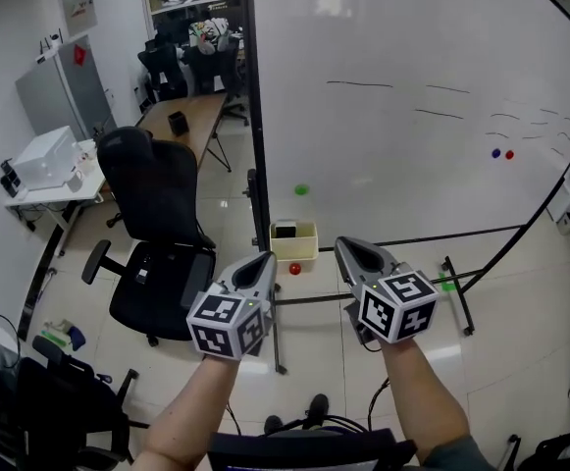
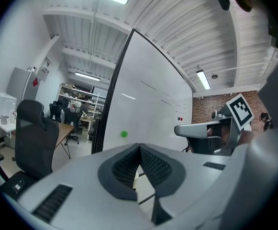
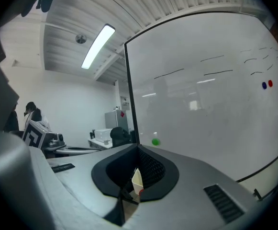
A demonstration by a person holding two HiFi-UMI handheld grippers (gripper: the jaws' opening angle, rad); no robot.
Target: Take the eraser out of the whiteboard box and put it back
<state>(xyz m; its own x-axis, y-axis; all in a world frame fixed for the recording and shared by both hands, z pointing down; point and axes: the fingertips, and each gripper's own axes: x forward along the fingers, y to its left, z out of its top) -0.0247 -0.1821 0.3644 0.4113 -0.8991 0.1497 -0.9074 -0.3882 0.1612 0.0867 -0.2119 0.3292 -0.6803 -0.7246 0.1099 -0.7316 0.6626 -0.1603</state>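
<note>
A cream whiteboard box (image 1: 294, 241) hangs on the lower rail of the big whiteboard (image 1: 412, 96), with a dark eraser (image 1: 285, 230) showing in its top. A red magnet (image 1: 295, 268) sits just below the box. My left gripper (image 1: 263, 259) and right gripper (image 1: 346, 246) are held side by side in front of the box and short of it, both shut and empty. In the left gripper view the left gripper's (image 2: 139, 148) jaws meet at the tip. Through the gap behind the tip of the right gripper (image 3: 138, 150), the box (image 3: 137, 180) shows.
A black office chair (image 1: 157, 224) stands left of the whiteboard's edge post (image 1: 255, 116). The board's stand legs (image 1: 456, 297) spread over the tiled floor. Green (image 1: 302, 189), blue (image 1: 496, 152) and red (image 1: 509, 154) magnets stick to the board. A desk with a white printer (image 1: 41, 157) stands far left.
</note>
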